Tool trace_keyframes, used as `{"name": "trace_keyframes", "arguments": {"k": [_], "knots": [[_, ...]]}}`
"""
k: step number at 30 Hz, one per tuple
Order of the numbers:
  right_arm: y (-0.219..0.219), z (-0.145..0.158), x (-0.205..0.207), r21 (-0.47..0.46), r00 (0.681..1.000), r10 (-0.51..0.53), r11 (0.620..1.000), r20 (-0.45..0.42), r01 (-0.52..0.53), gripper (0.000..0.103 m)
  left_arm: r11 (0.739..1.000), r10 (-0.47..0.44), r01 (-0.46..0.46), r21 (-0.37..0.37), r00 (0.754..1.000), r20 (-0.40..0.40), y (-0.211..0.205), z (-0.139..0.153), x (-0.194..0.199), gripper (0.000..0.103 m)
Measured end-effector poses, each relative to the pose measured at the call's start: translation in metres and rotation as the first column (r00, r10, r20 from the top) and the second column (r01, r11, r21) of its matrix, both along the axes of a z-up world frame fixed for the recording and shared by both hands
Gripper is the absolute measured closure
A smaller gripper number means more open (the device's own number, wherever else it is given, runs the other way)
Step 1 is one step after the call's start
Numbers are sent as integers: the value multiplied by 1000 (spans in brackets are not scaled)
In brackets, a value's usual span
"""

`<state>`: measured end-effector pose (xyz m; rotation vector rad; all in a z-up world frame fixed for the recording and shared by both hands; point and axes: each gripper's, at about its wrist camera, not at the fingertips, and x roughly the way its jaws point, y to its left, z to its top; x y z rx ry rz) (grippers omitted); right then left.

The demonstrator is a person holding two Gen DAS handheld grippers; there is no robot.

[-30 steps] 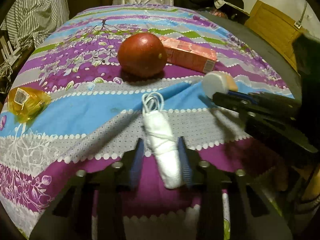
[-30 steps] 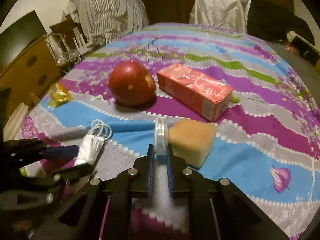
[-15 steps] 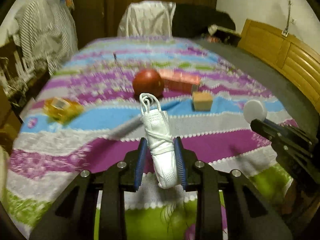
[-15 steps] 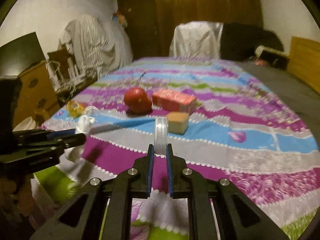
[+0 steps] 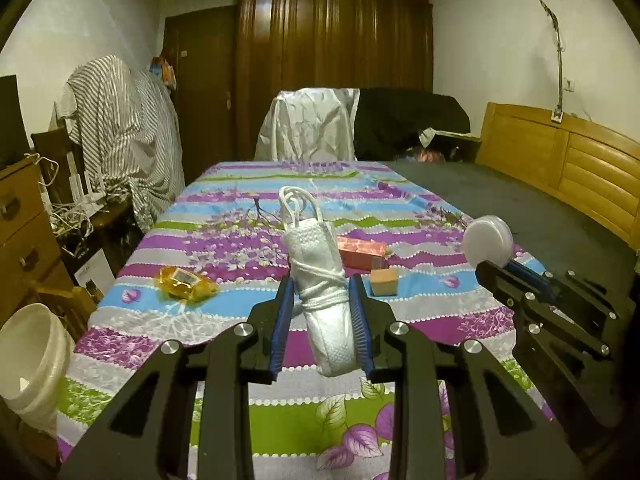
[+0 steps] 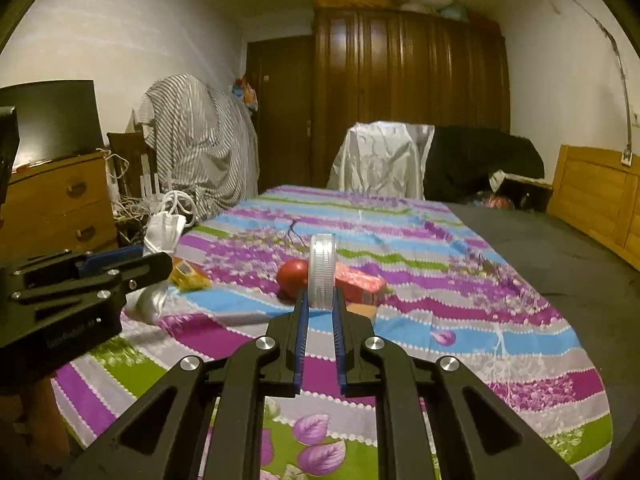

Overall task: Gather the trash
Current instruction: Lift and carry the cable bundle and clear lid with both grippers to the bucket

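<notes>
My left gripper [image 5: 322, 312] is shut on a rolled white face mask [image 5: 320, 280], held well above the patterned bedspread [image 5: 256, 248]. It also shows at the left of the right wrist view [image 6: 162, 236]. My right gripper [image 6: 320, 308] is shut on a white plastic lid [image 6: 322, 276], held on edge; the lid shows at the right of the left wrist view [image 5: 486, 240]. A yellow wrapper [image 5: 184, 282], a red apple [image 6: 292, 274], a pink carton [image 5: 360, 252] and a tan sponge block [image 5: 384, 280] lie on the bedspread.
A white bucket [image 5: 28, 356] stands on the floor at the lower left of the bed. Wooden drawers [image 6: 60, 200] and a chair draped in striped cloth [image 5: 120, 128] are on the left. A wooden headboard [image 5: 560, 160] is on the right.
Both grippers have pulled back and risen from the bed with the mask and the lid held. The view now takes in the whole bed and the bucket.
</notes>
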<state>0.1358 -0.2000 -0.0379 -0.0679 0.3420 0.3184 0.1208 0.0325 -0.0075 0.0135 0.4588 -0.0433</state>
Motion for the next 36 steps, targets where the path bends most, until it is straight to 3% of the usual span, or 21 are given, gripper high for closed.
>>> {"name": "trace_keyframes", "arguments": {"k": [18,27,36], "knots": [[85,48,-17,15,988,148,989,33,-149,90,987,160,-160,-5,985,68,69,30,-41,76],[152,76,-22,20,966,255,966,52,-256,90,966,258,-258,-5,962,88,113,41,-55,76],[224,95,-24,3,934,355,935,49,-355,90,927,374,-373,-28,922,101,170,54,-74,76]]}}
